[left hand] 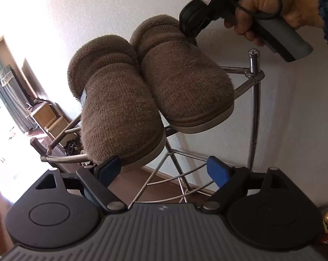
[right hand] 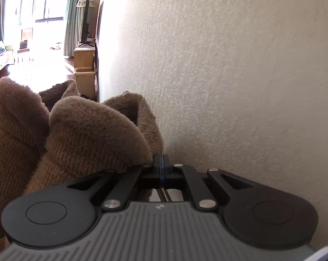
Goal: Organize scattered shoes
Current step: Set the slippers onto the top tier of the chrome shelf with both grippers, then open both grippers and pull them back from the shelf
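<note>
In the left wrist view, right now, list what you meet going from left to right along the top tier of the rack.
Wooden cabinet → left slipper → right slipper → chrome rack post → hand holding the right gripper, whose shut tips sit at the right slipper's heel.

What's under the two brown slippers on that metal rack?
Chrome rack bars carry both slippers, with a lower wire shelf and wooden floor beneath. Where the soles meet the bars is covered.
</note>
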Demonstrator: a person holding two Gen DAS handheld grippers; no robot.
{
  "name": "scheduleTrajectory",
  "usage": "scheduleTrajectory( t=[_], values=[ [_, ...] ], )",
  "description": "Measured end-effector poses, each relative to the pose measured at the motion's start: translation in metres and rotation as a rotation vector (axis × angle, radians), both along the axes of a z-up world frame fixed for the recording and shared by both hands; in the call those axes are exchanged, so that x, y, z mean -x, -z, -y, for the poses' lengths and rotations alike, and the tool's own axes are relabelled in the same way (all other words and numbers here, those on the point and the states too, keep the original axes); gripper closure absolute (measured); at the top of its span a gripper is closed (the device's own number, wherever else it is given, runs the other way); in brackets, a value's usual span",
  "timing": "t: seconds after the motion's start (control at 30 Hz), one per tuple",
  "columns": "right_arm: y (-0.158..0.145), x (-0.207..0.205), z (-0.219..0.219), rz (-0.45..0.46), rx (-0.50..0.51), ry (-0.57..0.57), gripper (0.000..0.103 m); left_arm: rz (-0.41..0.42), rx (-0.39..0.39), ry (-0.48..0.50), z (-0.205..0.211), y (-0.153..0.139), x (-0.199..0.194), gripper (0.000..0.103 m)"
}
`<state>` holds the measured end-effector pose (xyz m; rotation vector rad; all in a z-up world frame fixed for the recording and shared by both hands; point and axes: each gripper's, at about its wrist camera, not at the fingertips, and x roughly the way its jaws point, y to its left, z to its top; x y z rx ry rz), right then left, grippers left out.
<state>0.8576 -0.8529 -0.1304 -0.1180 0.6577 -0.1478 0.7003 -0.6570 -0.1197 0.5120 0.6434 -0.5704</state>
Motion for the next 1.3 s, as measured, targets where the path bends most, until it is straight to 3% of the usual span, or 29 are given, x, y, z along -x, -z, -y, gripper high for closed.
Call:
scheduleTrajectory(
  t=[0.1, 0.2, 0.27, 0.4, 0.7, 0.97, 1.17, 1.3],
  values=[
    [-0.015, 0.053, -0.002, 0.029, -0.096, 0.05, 0.095, 0.005, -0.017, 0.038, -0.008, -0.002, 0.011, 0.015],
    [-0.019, 0.111, -0.014, 0.035, -0.245, 0.031, 0.089, -0.006, -0.033, 0.088, -0.014, -0.001, 0.02, 0.015],
    [-0.012, 0.148, -0.035, -0.006, -0.298, 0.004, 0.089, 0.007, -0.051, 0.118, -0.018, 0.003, 0.023, 0.015],
    [0.006, 0.177, -0.066, -0.097, -0.313, -0.036, 0.089, -0.003, -0.053, 0.128, -0.023, 0.008, 0.011, 0.015],
    [0.02, 0.161, -0.08, -0.134, -0.291, 0.045, 0.09, 0.02, -0.089, 0.199, -0.015, 0.02, 0.002, 0.015],
    [0.022, 0.143, -0.071, -0.134, -0.282, 0.042, 0.089, 0.01, -0.086, 0.181, -0.013, 0.028, 0.0, 0.015],
    [0.022, 0.155, -0.076, -0.137, -0.281, 0.039, 0.089, -0.002, -0.068, 0.159, -0.014, 0.031, -0.001, 0.015],
    [0.023, 0.154, -0.073, -0.137, -0.275, 0.046, 0.085, -0.02, -0.043, 0.147, -0.014, 0.029, 0.002, 0.015]
  ],
)
